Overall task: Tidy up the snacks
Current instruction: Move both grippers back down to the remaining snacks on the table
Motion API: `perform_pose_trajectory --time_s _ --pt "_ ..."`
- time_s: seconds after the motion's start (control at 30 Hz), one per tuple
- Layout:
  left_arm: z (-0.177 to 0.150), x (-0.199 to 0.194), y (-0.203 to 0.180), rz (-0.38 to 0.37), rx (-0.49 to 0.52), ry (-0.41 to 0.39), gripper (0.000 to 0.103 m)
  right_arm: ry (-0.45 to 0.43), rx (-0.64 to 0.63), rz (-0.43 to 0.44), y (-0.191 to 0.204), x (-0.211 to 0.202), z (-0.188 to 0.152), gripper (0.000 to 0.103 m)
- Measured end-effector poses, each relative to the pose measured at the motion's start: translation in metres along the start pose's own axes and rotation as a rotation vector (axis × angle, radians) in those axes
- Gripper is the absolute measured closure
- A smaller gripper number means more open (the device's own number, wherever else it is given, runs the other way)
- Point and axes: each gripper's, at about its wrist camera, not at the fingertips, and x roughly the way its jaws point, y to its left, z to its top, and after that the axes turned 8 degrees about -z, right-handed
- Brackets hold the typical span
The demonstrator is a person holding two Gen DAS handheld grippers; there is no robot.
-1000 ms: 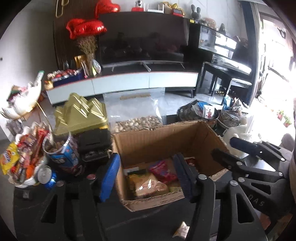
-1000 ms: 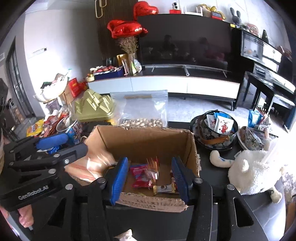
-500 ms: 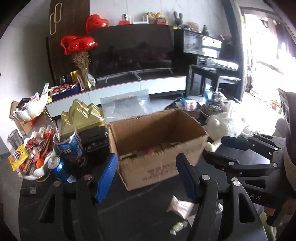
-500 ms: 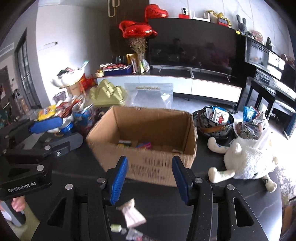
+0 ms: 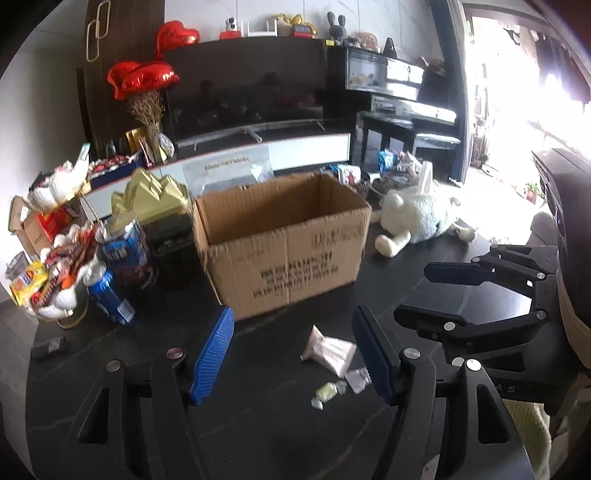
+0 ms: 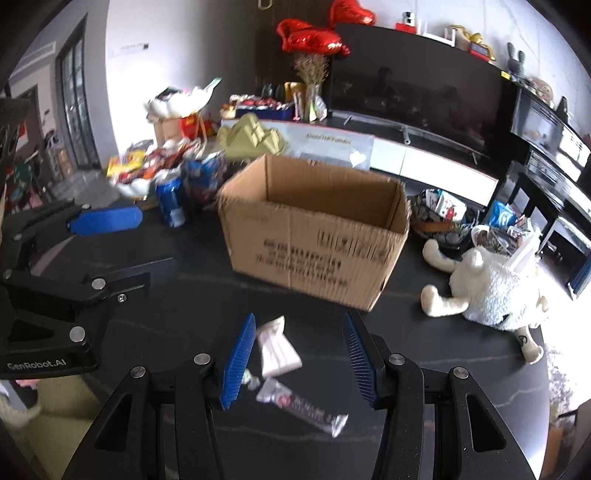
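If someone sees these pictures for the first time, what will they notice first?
Probably the open cardboard box in the middle of the dark table. Next, the white plush toy lying to its right, and the red heart balloons against the back wall.

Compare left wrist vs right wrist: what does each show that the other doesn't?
Left wrist only: the right gripper at its right edge, a small dark object on the table's left, a bright doorway.

Right wrist only: the left gripper at its left edge, a long silver snack bar near its own jaws, dark glass doors.

Both: cardboard box, pink packet, white plush toy, blue can, red heart balloons, black table.
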Motion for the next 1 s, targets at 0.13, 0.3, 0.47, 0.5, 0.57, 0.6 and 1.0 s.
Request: perform_pose_trajectory --time_s 0.13,0.3,0.47,0.5,0.57,0.6,1.0 --pt "-0.017 0.006 -0.001 -0.011 -0.005 0.035 0.037 0.039 -0.020 0.001 0.004 0.005 -0.015 0.052" --pt "-0.038 0.018 -0.005 -0.021 0.002 0.083 0.037 0.096 -0.036 0.000 0.008 0.017 -0.032 0.052" --pt "-0.058 0.032 -0.008 -0.038 0.000 0.136 0.037 0.162 -0.062 0.016 0.013 0.032 -0.050 0.052" --pt "-0.062 0.035 -0.008 -0.040 -0.004 0.147 0.037 0.174 -0.066 0.018 0.014 0.035 -0.053 0.052" --pt "-0.068 0.042 -0.008 -0.047 -0.009 0.171 0.037 0.196 -0.073 0.023 0.015 0.041 -0.059 0.052" --pt "-0.070 0.045 -0.008 -0.050 -0.013 0.178 0.037 0.204 -0.076 0.023 0.016 0.043 -0.062 0.052" --pt "-0.090 0.082 -0.003 -0.091 -0.008 0.268 0.038 0.310 -0.109 0.046 0.020 0.081 -0.084 0.052"
